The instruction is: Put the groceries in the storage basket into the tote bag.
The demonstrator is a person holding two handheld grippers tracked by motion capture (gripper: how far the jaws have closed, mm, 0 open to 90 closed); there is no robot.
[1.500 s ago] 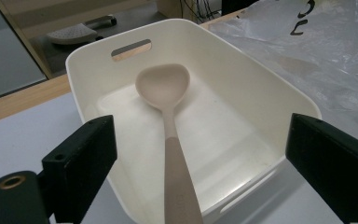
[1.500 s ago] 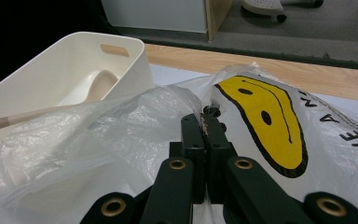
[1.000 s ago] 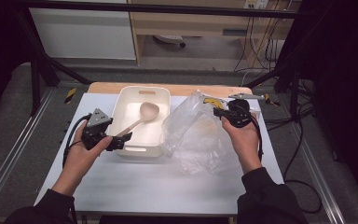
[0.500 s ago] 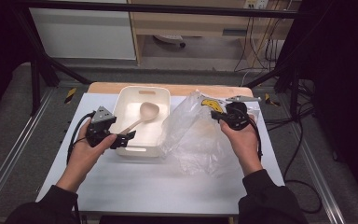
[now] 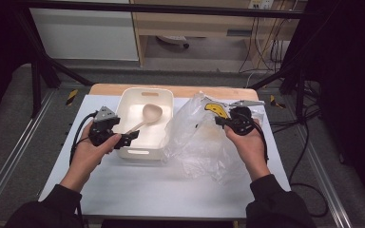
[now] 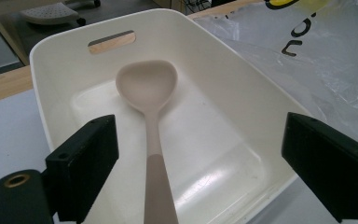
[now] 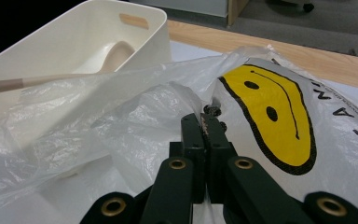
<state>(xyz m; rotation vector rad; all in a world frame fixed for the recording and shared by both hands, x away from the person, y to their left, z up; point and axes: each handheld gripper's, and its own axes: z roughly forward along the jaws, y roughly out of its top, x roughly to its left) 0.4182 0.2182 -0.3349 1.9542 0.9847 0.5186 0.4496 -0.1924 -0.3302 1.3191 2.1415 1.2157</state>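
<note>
Right gripper (image 7: 205, 122) pinches one plastic bag (image 5: 199, 137); left gripper (image 6: 200, 163) (jaws wide apart) faces one spoon (image 6: 150, 93).

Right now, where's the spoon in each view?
High view: spoon lies in the white tub, left of centre.
Left gripper view: centre, handle running down between the open tongs.
Right gripper view: upper left, bowl inside the tub, handle poking left.
Shared landmark: the tub's handle slot.

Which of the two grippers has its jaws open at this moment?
The left gripper: its jaws stand wide apart on either side of the spoon handle. The right gripper is clamped on the plastic bag.
</note>
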